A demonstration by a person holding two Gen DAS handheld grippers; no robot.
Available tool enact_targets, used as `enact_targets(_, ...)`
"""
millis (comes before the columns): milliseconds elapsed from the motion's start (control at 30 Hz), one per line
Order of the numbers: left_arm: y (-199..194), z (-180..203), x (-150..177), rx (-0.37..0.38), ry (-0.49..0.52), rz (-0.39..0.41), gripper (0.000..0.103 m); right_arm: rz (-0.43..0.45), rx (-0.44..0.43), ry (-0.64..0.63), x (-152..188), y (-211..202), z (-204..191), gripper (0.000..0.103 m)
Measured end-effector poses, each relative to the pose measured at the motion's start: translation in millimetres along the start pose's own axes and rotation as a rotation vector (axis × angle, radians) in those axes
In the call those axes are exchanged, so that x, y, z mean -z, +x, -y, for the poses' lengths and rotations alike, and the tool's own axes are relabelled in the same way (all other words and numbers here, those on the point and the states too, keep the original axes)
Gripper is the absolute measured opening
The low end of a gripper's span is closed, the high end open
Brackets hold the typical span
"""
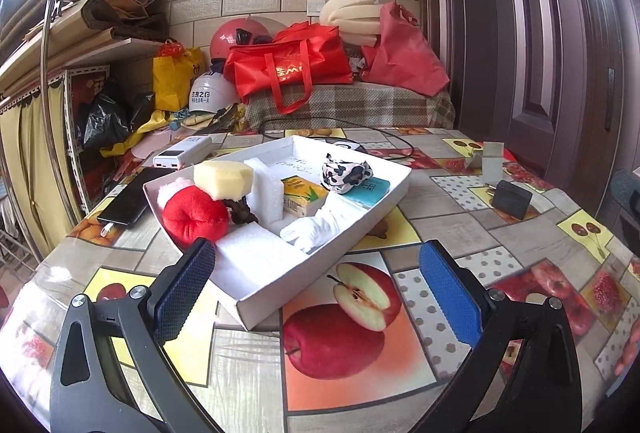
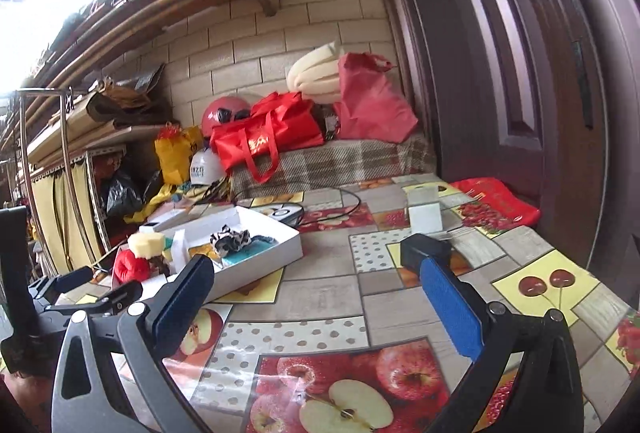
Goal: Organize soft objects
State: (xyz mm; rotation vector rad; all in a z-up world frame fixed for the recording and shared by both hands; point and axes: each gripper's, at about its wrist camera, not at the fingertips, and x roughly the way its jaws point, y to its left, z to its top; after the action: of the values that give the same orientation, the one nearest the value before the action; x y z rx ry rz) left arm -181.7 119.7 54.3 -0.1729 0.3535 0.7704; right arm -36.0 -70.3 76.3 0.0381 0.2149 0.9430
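Note:
A white tray (image 1: 372, 211) on the fruit-print table holds a red plush (image 1: 194, 215), a yellow sponge (image 1: 224, 175), white foam pieces (image 1: 256, 247), a yellow carton (image 1: 302, 197), a white cloth (image 1: 316, 229), a black-and-white scrunchie (image 1: 346, 173) and a teal pack (image 1: 370, 191). My left gripper (image 1: 316, 269) is open and empty, just in front of the tray's near corner. My right gripper (image 2: 316, 281) is open and empty, to the right of the tray (image 2: 260, 257). The left gripper's body (image 2: 80, 297) shows in the right wrist view.
A black phone (image 1: 128, 203) and a white power bank (image 1: 184, 153) lie left of the tray. A black block (image 1: 512, 199) and white boxes (image 1: 490, 161) stand on the right. A cable (image 1: 352, 129) runs behind. A cluttered bench with red bags (image 1: 288, 67) stands beyond; a door (image 1: 560, 33) is at right.

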Motion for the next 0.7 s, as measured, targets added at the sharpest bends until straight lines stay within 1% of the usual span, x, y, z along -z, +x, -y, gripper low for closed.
enact_targets(67, -7, 4, 0, -0.012, -0.005, 0.007, 0.103, 0.045, 0.004, 0.028, 1, -17, 5, 0.103)
enact_targets(100, -10, 6, 0, -0.036, -0.008, 0.009, 0.103, 0.061, 0.032, 0.042, 1, -22, 7, 0.103)
enact_targets(133, -12, 8, 0, -0.076, -0.007, 0.009, 0.103, 0.072, 0.080, 0.057, 2, -26, 10, 0.103)
enact_targets(167, -13, 11, 1, -0.130, 0.002, 0.006, 0.103, 0.074, 0.124, 0.073, 1, -26, 13, 0.103)
enact_targets(200, -12, 13, 1, -0.171, 0.015, 0.000, 0.103, 0.064, 0.141, 0.089, 1, -25, 16, 0.103)
enact_targets(233, -10, 13, 2, -0.183, 0.023, -0.006, 0.103, 0.040, 0.135, 0.097, 1, -21, 19, 0.103)
enact_targets(300, -6, 12, 3, -0.151, 0.023, -0.025, 0.103, -0.017, 0.163, 0.099, 2, -11, 22, 0.103)
enact_targets(433, 3, 18, 4, -0.130, 0.062, -0.050, 0.103, -0.059, 0.187, 0.065, 4, -4, 16, 0.103)
enact_targets(500, 7, 24, 4, -0.149, 0.090, -0.051, 0.103, -0.079, 0.190, 0.042, 6, -2, 13, 0.103)
enact_targets(567, 10, 28, 5, -0.166, 0.106, -0.063, 0.103, -0.103, 0.169, 0.028, 7, 1, 11, 0.103)
enact_targets(700, 16, 22, 6, -0.165, 0.087, -0.096, 0.103, -0.107, 0.177, 0.007, 9, 1, 8, 0.103)
